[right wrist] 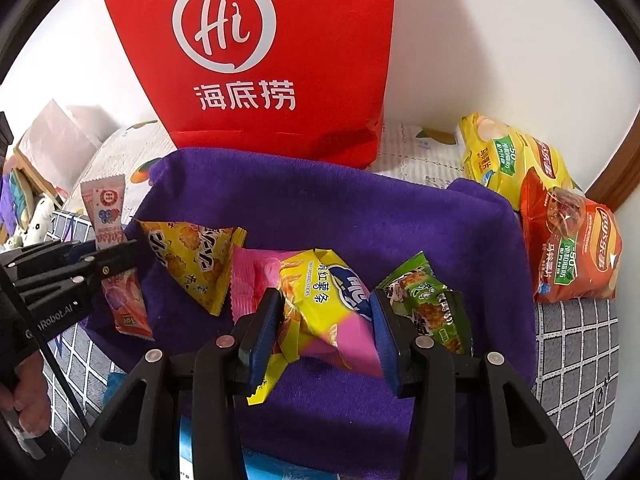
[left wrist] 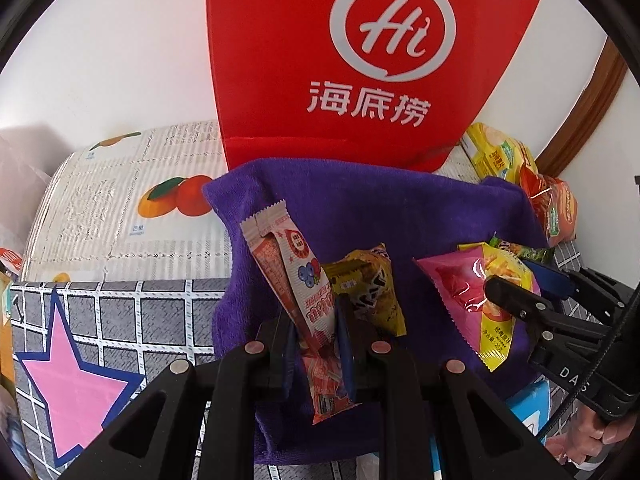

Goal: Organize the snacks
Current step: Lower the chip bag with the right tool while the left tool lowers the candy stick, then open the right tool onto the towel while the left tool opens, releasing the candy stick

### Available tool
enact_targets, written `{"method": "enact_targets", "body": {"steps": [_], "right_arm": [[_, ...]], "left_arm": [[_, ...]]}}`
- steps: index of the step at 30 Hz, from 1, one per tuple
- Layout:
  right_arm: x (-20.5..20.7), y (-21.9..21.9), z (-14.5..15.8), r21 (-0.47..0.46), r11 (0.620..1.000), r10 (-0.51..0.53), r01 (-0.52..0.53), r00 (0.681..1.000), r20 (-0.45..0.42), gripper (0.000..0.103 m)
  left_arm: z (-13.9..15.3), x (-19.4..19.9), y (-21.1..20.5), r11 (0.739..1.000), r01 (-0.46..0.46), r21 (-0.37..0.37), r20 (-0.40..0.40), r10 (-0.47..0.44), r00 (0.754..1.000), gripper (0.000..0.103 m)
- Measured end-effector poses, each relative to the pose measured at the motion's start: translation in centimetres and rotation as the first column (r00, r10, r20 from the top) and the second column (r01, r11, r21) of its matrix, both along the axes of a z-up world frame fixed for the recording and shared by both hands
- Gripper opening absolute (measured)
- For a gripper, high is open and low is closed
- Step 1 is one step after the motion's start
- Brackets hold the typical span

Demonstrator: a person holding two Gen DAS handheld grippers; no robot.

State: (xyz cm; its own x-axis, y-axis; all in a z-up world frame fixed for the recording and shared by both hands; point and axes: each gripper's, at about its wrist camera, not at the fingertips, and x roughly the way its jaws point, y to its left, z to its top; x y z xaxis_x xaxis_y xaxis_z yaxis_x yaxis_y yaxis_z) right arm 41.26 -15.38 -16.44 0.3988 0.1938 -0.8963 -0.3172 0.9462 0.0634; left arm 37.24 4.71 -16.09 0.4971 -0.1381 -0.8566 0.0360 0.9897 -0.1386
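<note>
Gripping only crinkly film, the right gripper [right wrist: 326,332] pinches the pink-and-yellow snack packet [right wrist: 320,304] above the purple towel [right wrist: 320,200]; the slick pouch could slide out or tilt. Its long axis runs diagonally, notched end toward the camera. The left gripper [left wrist: 316,336] is clamped on the berry bar [left wrist: 296,280], standing nearly upright.

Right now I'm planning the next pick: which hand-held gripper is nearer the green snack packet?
Right. The right hand-held gripper sits just beside the green snack packet; the left hand-held gripper is across the purple towel.
</note>
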Motion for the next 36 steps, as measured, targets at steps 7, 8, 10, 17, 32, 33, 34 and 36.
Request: {"method": "enact_targets", "body": {"steps": [7, 8, 10, 17, 32, 33, 34, 36], "right_arm": [[-0.1, 0.5, -0.2, -0.029, 0.999, 0.025, -0.024, 1.000, 0.004, 0.046], [-0.1, 0.5, -0.3, -0.030, 0.999, 0.026, -0.026, 1.000, 0.002, 0.046], [-0.1, 0.4, -0.4, -0.033, 0.999, 0.028, -0.028, 1.000, -0.002, 0.046], [-0.3, 0.6, -0.2, -0.041, 0.998, 0.043, -0.043, 0.999, -0.003, 0.050], [-0.9, -0.3, 2.9, -0.022, 1.000, 0.012, -0.010, 0.996, 0.089, 0.074], [-1.1, -0.4, 3.3, -0.027, 1.000, 0.008, -0.005, 0.994, 0.106, 0.074], [-1.3, -0.7, 3.9, -0.034, 0.999, -0.004, 0.008, 0.992, 0.125, 0.074], [-1.6, -1.2, 4.9, -0.034, 0.999, -0.033, 0.039, 0.988, 0.152, 0.073]], "left_arm": [[-1.1, 0.4, -0.7, 0.999, 0.032, -0.013, -0.048, -0.032, 0.998, 0.018], [-1.3, 0.5, -0.7, 0.999, 0.033, -0.020, -0.059, -0.034, 0.998, 0.018], [-1.5, 0.5, -0.8, 0.999, 0.033, -0.014, -0.066, -0.034, 0.997, 0.018], [-1.6, 0.5, -1.3, 0.999, 0.046, 0.016, -0.074, -0.045, 0.996, 0.021], [0.9, 0.2, -1.3, 0.999, 0.041, 0.033, -0.022, -0.040, 0.999, 0.052], [1.2, 0.1, -1.3, 0.999, 0.037, 0.030, -0.017, -0.036, 0.999, 0.052], [1.6, -0.1, -1.3, 0.999, 0.034, 0.028, -0.011, -0.033, 0.999, 0.052], [2.3, -0.5, -1.3, 0.999, 0.041, 0.030, 0.006, -0.042, 0.999, 0.052]]}}
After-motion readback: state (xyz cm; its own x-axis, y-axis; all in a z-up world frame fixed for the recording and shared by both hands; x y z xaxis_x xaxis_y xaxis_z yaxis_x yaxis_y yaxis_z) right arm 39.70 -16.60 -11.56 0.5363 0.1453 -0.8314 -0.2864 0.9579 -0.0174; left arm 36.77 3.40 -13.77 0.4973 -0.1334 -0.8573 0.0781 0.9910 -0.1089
